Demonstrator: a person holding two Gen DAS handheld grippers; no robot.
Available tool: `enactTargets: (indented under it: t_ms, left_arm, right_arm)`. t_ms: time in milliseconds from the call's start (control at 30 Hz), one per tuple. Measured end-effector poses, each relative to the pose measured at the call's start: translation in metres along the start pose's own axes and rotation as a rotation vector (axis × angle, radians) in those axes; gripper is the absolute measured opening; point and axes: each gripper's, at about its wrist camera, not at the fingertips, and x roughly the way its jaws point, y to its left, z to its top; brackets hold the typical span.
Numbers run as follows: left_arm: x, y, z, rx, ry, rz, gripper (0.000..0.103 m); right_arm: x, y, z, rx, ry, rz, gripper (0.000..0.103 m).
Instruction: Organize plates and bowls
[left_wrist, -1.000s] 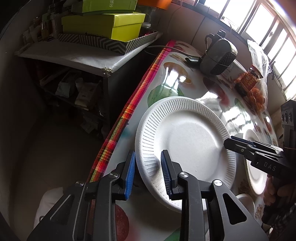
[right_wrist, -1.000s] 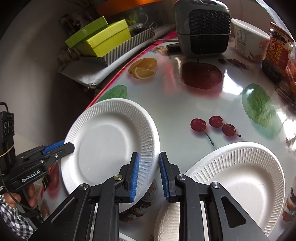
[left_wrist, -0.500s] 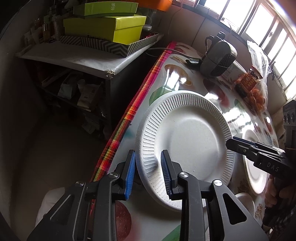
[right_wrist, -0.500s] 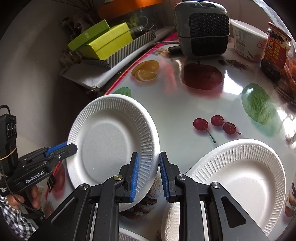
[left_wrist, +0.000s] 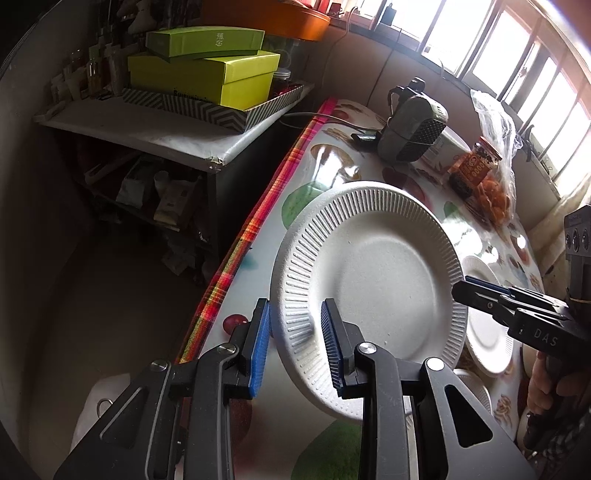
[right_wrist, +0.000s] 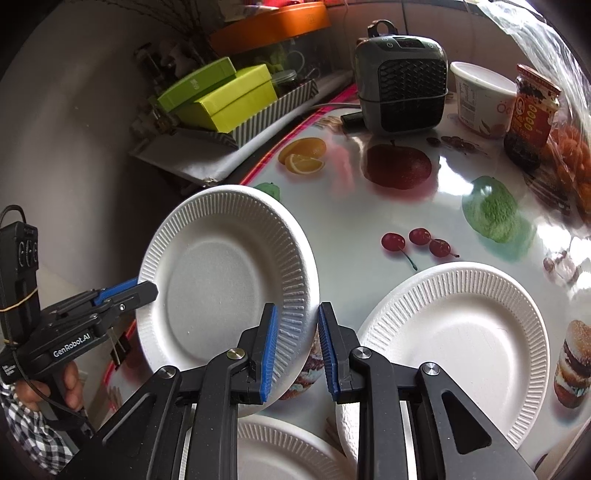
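**Foam plate held between both our grippers, lifted off the table**

Blue-padded, our left gripper (left_wrist: 295, 350) straddles the near rim of the white foam plate (left_wrist: 373, 291): one pad sits under and outside the rim, the other rests on the ribbed border. We cannot tell from either view whether the pads actually pinch the rim or only bracket it, since a gap shows beside the outer pad. Our right gripper (right_wrist: 295, 350) brackets the opposite rim the same way, its jaws somewhat apart with the plate's edge running between them; again we cannot say it is clamped.

We judge the step in hand to be carrying this plate over to stack it. The plate is tilted, its far edge raised above the fruit-printed tablecloth (right_wrist: 424, 192), and it hangs near the table's plaid-trimmed left edge. A second foam plate (right_wrist: 454, 332) lies flat to the right, and a third plate (right_wrist: 288, 454) shows below our right gripper.

The next move, we think, calls for levelling the plate, bringing it above one of those lying plates, and letting go evenly so that it nests.

Both hands reach forward from opposite sides, each gripper pointing roughly toward the other across the plate.
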Motion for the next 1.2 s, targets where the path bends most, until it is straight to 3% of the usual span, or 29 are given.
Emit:
enactTargets:
  t_ms: [1200]
  left_arm:
    - [-0.042,-0.048,-0.069,0.098,0.02,-0.08,0.029]
  right_arm:
    - [-0.088,0.005,-0.103,0.047,-0.041,-0.039,0.022]
